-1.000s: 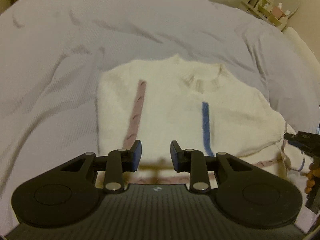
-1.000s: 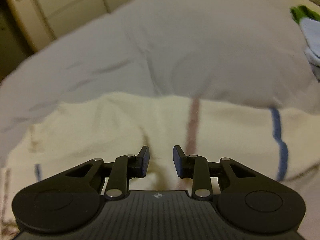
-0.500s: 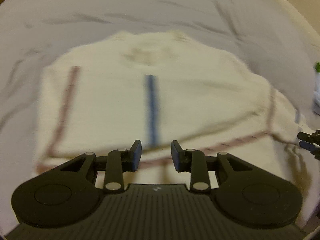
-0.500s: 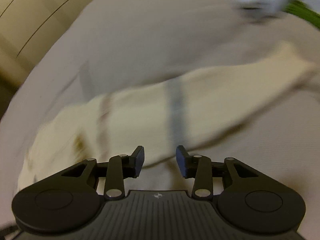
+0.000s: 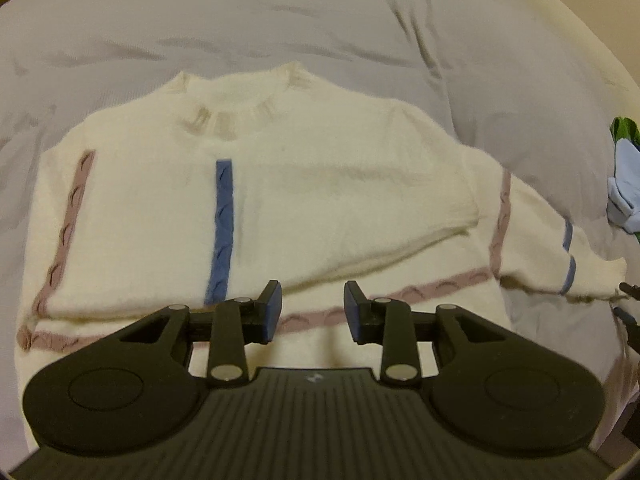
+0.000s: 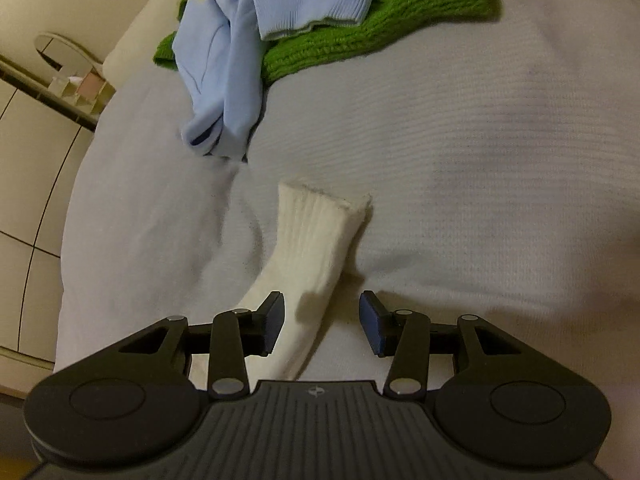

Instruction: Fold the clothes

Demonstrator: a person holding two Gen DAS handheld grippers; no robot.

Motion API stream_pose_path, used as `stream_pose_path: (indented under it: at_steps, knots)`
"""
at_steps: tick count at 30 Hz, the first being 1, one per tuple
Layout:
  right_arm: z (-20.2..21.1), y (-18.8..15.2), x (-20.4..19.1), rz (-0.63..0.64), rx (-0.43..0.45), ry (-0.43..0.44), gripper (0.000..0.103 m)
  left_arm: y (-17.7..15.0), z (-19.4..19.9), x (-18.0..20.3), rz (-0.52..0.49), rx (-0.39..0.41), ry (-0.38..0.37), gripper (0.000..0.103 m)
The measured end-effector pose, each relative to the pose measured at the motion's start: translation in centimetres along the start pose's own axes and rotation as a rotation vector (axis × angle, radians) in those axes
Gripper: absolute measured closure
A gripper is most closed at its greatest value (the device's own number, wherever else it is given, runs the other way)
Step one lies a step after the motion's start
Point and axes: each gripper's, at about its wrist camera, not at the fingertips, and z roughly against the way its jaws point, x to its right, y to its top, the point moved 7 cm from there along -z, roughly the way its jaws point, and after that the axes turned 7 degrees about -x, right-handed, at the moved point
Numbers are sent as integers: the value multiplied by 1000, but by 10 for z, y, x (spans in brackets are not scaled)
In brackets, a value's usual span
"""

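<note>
A cream knit sweater [image 5: 320, 184] with a blue stripe and pink cable stripes lies flat, collar far, on the grey bedcover [image 5: 280, 32]. Its right sleeve [image 5: 552, 256] stretches out to the right. My left gripper [image 5: 313, 312] hangs open over the sweater's near hem, nothing between its fingers. In the right wrist view the sleeve's ribbed cuff [image 6: 320, 232] runs away from me, and my right gripper [image 6: 322, 322] is open with the sleeve between its fingers. That gripper's tips [image 5: 628, 300] peek in at the right edge of the left wrist view, by the cuff.
A light blue garment [image 6: 240, 60] lies crumpled on a green knit [image 6: 360, 28] beyond the cuff, also seen as a blue and green pile [image 5: 626, 184]. Cabinets [image 6: 24, 160] and a shelf with a mirror [image 6: 68, 76] stand past the bed's edge.
The right gripper has swung from over the sweater body out to the sleeve cuff and now straddles it. The left gripper drifted right along the hem. Both stayed open.
</note>
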Motion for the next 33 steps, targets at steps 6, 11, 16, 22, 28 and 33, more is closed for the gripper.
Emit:
stream_pose_path:
  at_steps: [6,11,16,22,28,33]
  knots:
    - [8,-3,-51,190,25,19,95,-6,13,-6,13,11,1,72]
    - [59,-75,-174,545,68,212,95,-26,32,-33,73,8,-10,73]
    - [87,-250,-283,912,-198,498,91,-44,53,-78,162,6,-16,73]
    - [61,-381,-269,1133,-459,370,56,-59,67,-123,261,9,-23,73]
    - [35,-340,-215,1042,-444,113,55,-60,44,-126,304,-15,-86,70]
    - [22,-284,-188,939,-372,-27,55,-34,9,-123,345,-3,-113,63]
